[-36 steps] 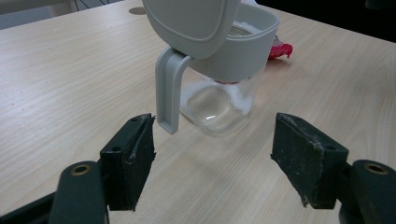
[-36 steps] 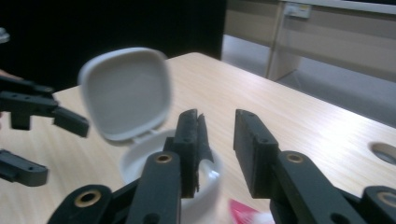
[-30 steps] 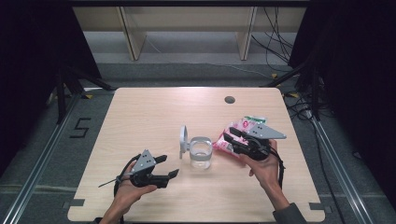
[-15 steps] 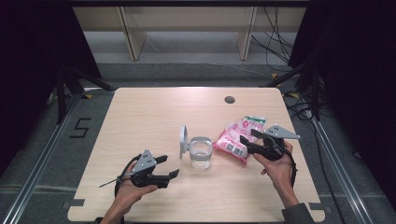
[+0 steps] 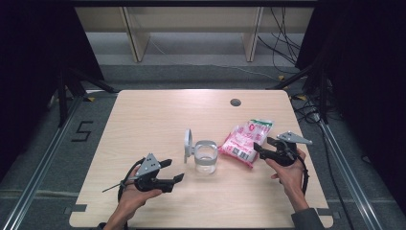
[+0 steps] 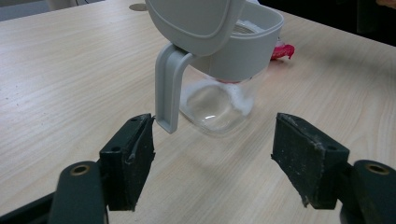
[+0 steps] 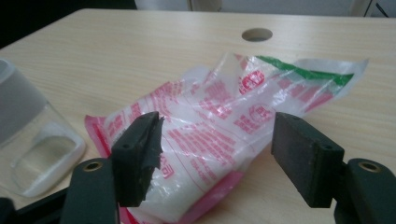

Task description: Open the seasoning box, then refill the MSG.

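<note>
A clear glass jar with a grey collar stands mid-table, its grey flip lid swung up on the left side. A pink-and-white plastic bag lies flat on the table just right of the jar. My right gripper sits at the bag's right end. Its jaws have just been opening and stand open, with the bag lying slack between and beyond them, not pressed. My left gripper rests open near the front left and points at the jar and its lid.
A round cable hole sits at the table's far right. Pale shelving legs stand on the floor behind it. Cables run over the floor at the back right. A "5" is marked on the floor at left.
The right gripper has moved right and down, away from the jar. The bag it held up beside the jar now lies on the table, and its jaws stand wider. The left gripper stayed put.
</note>
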Demonstrator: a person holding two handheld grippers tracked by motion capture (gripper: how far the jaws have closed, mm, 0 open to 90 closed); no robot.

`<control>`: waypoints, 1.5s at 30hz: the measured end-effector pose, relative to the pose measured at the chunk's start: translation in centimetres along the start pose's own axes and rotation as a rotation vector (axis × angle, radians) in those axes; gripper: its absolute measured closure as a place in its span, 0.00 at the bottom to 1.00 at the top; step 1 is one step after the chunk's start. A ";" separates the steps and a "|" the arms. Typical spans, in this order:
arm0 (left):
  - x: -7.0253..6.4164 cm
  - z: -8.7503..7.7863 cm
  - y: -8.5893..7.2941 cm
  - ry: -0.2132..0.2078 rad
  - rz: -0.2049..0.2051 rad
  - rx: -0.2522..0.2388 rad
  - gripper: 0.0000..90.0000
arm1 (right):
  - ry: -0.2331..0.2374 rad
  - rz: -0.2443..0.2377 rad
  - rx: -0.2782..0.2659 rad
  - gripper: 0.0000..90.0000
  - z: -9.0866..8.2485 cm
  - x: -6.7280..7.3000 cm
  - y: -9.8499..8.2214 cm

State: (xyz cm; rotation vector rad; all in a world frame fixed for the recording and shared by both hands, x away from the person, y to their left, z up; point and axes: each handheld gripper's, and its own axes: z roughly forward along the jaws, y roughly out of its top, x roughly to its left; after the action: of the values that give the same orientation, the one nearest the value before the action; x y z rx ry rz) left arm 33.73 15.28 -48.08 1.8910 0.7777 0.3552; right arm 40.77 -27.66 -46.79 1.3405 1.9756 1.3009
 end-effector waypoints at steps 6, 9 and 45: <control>-0.1 0.2 0.0 -0.006 0.024 0.000 0.32 | -0.026 0.001 0.032 0.35 0.2 -0.3 -0.1; -0.3 0.2 0.0 0.003 0.027 -0.003 0.32 | -0.027 0.010 0.033 0.34 0.4 -0.6 -0.2; -0.5 0.5 0.0 0.017 0.034 0.018 0.31 | -0.017 0.065 0.058 0.27 2.0 -1.9 -0.7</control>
State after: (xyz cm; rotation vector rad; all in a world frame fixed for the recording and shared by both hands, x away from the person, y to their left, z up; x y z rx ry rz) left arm 33.65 14.59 -48.21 1.9224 0.7634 0.3874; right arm 42.79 -28.49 -48.61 1.4498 1.9875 1.2658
